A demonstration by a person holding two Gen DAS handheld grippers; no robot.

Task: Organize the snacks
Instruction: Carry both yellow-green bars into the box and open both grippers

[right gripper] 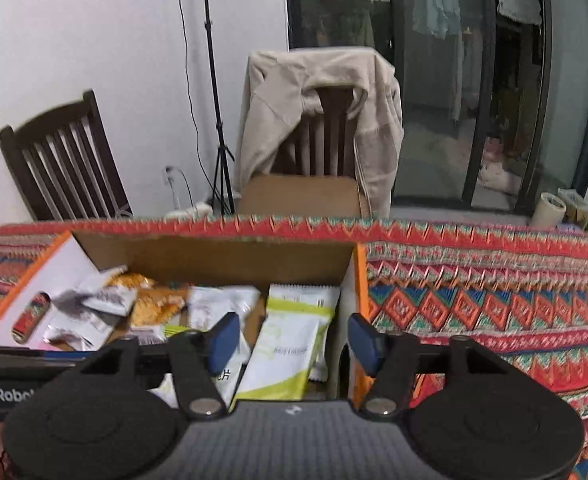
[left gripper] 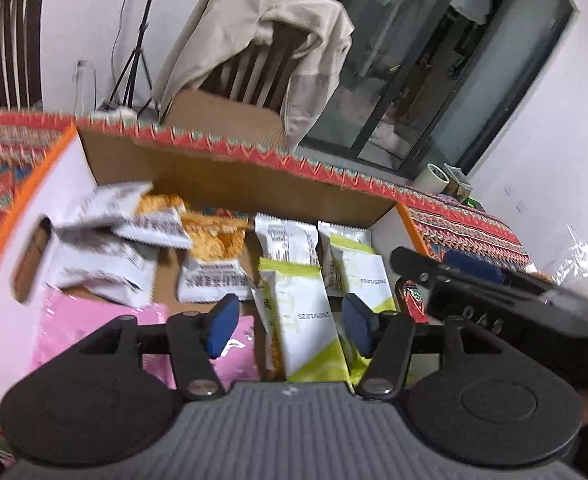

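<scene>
An open cardboard box (left gripper: 229, 188) with orange-edged white sides sits on the patterned tablecloth; it also shows in the right wrist view (right gripper: 221, 258). Inside lie white-and-green snack packets (left gripper: 306, 324) (right gripper: 289, 344), white-and-brown packets (left gripper: 105, 236), orange snack bags (left gripper: 213, 232) (right gripper: 149, 300) and a pink packet (left gripper: 85, 328). My left gripper (left gripper: 289, 324) is open and empty above the green packets. My right gripper (right gripper: 294, 338) is open and empty over the box's right side; its body shows in the left wrist view (left gripper: 494, 304).
The red patterned tablecloth (right gripper: 494, 300) stretches to the right of the box. Behind the table stand a chair draped with a beige jacket (right gripper: 322, 120), a dark wooden chair (right gripper: 61, 156), a light stand (right gripper: 213, 100) and a tape roll (right gripper: 548, 210).
</scene>
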